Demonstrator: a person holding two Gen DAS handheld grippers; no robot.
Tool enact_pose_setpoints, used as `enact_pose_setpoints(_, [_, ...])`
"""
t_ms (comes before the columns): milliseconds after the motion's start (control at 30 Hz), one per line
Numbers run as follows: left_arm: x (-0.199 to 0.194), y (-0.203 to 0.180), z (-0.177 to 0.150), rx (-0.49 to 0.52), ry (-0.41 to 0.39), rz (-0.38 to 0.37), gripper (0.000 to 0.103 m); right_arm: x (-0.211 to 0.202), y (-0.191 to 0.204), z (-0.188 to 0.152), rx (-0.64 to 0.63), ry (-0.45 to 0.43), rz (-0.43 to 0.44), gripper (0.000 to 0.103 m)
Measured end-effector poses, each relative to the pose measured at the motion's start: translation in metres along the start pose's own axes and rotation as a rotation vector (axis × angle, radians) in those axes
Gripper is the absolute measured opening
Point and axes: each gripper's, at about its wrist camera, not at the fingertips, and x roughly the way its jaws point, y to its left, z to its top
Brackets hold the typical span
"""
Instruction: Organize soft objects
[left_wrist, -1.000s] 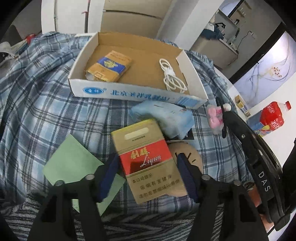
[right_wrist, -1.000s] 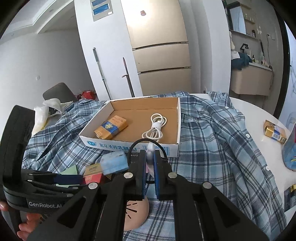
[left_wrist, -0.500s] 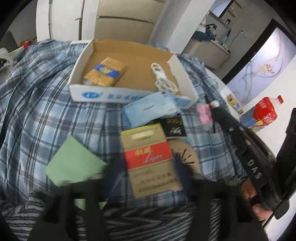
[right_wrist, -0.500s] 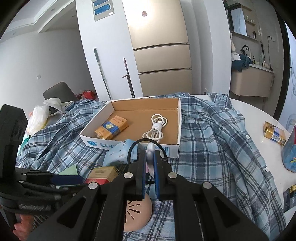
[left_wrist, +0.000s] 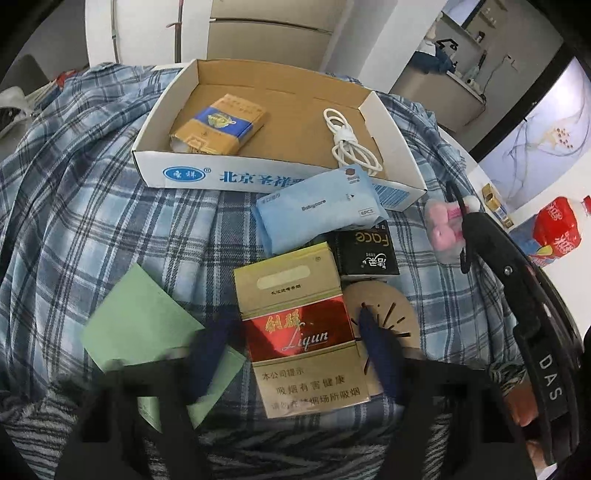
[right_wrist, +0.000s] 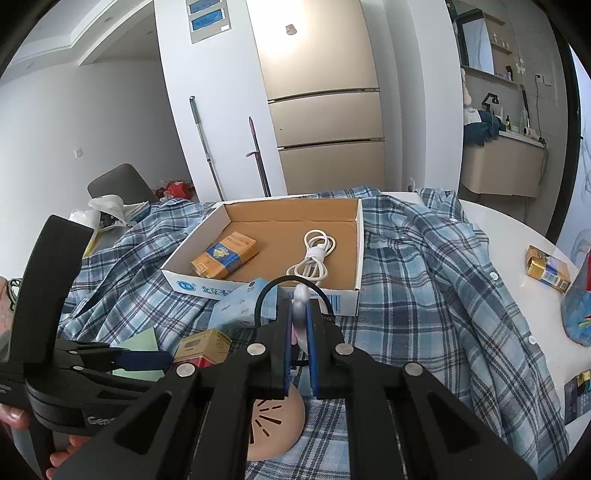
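1. Through the left wrist camera: closing the left gripper on the red and gold cigarette pack, with blurred blue pads coming in against its two long edges.
2. Lying flat on the plaid shirt, that pack, tipped slightly to the left, overlapping the round tan disc on its right.
3. Just left of it, partly under the left pad, a green paper sheet.
4. Beyond it, touching its top corner, a black packet; above that, leaning on the front wall of the cardboard box, a light blue tissue pack.
5. Inside the box: a yellow and blue pack on the left, a coiled white cable on the right, well apart.
6. Off to the right, pinched at the tip of the right gripper, a pink plush hair tie, held above the shirt and outside the box.
7. Over to the right wrist camera: clamped narrow on that plush piece, black loop arching over the tips.
8. Below the fingers, the tan disc again; ahead, the box with cable and pack.
9. At the lower left, fingers wrapped round the left tool's handle.
10. Far right, on the white table, a small gold pack.
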Motion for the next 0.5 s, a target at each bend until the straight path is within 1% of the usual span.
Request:
enact_pose_setpoints(100, [-0.008,-0.003,-0.002,0.039,-0.051,0.018,0.062,0.0,0.0,0.0,0.0,0.002,-0.001,0.007])
enact_pose_setpoints(200, [-0.019,-0.006,-0.003,0.065,-0.105,-0.009,0.062,-0.001,-0.001,0.0,0.002,-0.002,-0.001,0.007])
enact_pose_setpoints(267, [-0.034,-0.012,-0.008,0.129,-0.207,-0.01,0.062,-0.003,-0.001,0.0,0.0,-0.013,0.004,0.007])
enact_pose_setpoints(300, [-0.042,-0.017,-0.013,0.177,-0.284,0.005,0.062,-0.004,0.0,0.0,-0.002,-0.02,0.006,0.007])
enact_pose_setpoints(333, [-0.046,-0.018,-0.016,0.197,-0.327,0.017,0.062,-0.006,0.001,0.0,-0.006,-0.033,0.008,0.007])
enact_pose_setpoints(367, [-0.053,-0.016,-0.022,0.214,-0.414,0.034,0.062,-0.009,0.002,0.0,-0.011,-0.047,0.012,0.007])
enact_pose_setpoints(400, [-0.056,-0.015,-0.026,0.234,-0.469,0.053,0.062,-0.011,0.003,0.0,-0.017,-0.063,0.015,0.007])
enact_pose_setpoints(433, [-0.059,-0.013,-0.03,0.247,-0.515,0.072,0.062,-0.015,0.005,0.0,-0.028,-0.084,0.017,0.007])
enact_pose_setpoints(467, [-0.063,-0.01,-0.033,0.249,-0.556,0.062,0.062,-0.018,0.008,0.0,-0.041,-0.108,0.016,0.007])
enact_pose_setpoints(500, [-0.067,-0.009,-0.035,0.251,-0.581,0.049,0.062,-0.022,0.01,0.0,-0.054,-0.13,0.017,0.007])
